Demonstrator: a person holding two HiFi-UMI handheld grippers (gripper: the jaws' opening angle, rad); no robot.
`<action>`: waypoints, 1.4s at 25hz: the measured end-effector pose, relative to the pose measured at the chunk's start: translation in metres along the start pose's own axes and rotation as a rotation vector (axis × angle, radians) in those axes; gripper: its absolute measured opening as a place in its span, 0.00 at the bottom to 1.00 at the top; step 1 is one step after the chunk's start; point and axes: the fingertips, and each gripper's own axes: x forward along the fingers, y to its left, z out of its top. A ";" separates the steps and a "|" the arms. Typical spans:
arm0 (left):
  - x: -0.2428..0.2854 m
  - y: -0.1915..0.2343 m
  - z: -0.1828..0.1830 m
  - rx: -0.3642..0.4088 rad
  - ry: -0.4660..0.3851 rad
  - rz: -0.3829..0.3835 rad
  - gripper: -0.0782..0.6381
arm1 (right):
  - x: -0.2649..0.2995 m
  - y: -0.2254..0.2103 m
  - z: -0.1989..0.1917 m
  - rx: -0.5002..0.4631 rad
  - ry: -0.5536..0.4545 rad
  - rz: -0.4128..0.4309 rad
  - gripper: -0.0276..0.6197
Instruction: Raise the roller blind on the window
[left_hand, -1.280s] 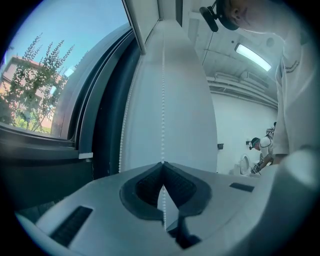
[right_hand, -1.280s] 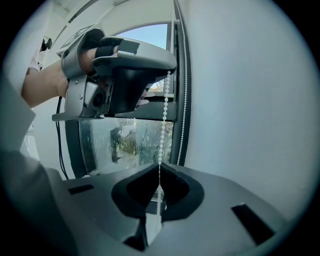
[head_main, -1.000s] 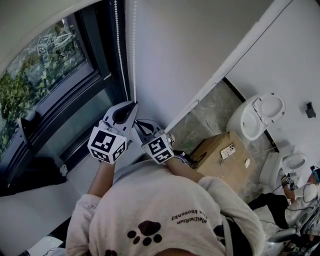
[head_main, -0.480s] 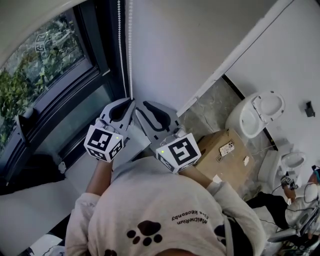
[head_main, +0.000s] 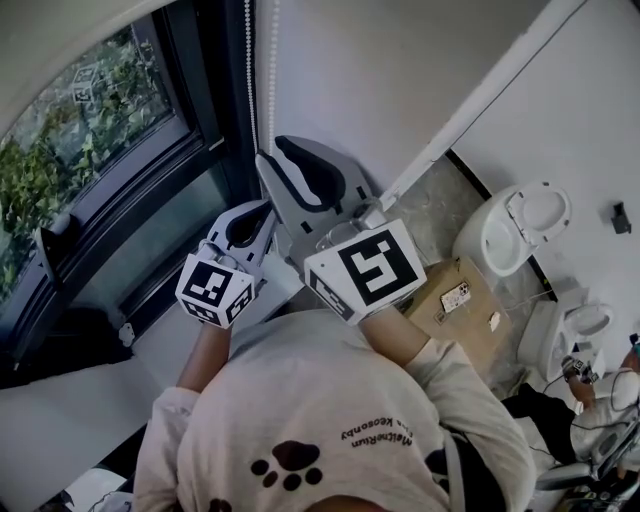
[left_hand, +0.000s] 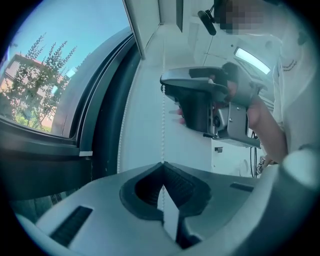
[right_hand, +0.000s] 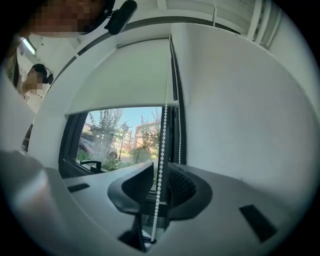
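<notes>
The white roller blind (right_hand: 120, 75) covers the top half of the window (right_hand: 115, 140). Its two-strand bead chain (head_main: 249, 60) hangs beside the dark frame. My left gripper (head_main: 262, 208) is shut on one strand of the chain (left_hand: 163, 130), which runs straight up out of its closed tips. Higher up the chain, my right gripper (head_main: 272, 150) is open. The chain (right_hand: 159, 170) hangs loosely between its ribbed pads without being pinched, and its jaws have just been closing a little. The right gripper (left_hand: 170, 92) also shows above the left gripper's tips in the left gripper view.
A white wall (head_main: 380, 90) stands right of the window. Below to the right are a cardboard box (head_main: 455, 300) and white toilets (head_main: 520, 230) on a tiled floor. The window sill (head_main: 60, 400) lies low on the left. Another person sits at the lower right corner.
My right gripper has let go of the chain, opened and risen along it from beside the left gripper to well above it. The left gripper has stayed put, shut on the chain.
</notes>
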 end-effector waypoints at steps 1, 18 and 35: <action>0.000 -0.001 0.000 0.000 -0.001 -0.001 0.12 | 0.002 0.000 0.003 -0.003 -0.003 0.002 0.16; 0.006 0.003 -0.028 0.027 0.024 -0.003 0.12 | 0.004 -0.003 -0.022 -0.024 0.026 -0.004 0.06; 0.010 0.009 -0.111 0.044 0.081 0.024 0.12 | -0.004 -0.001 -0.106 -0.033 0.064 -0.060 0.06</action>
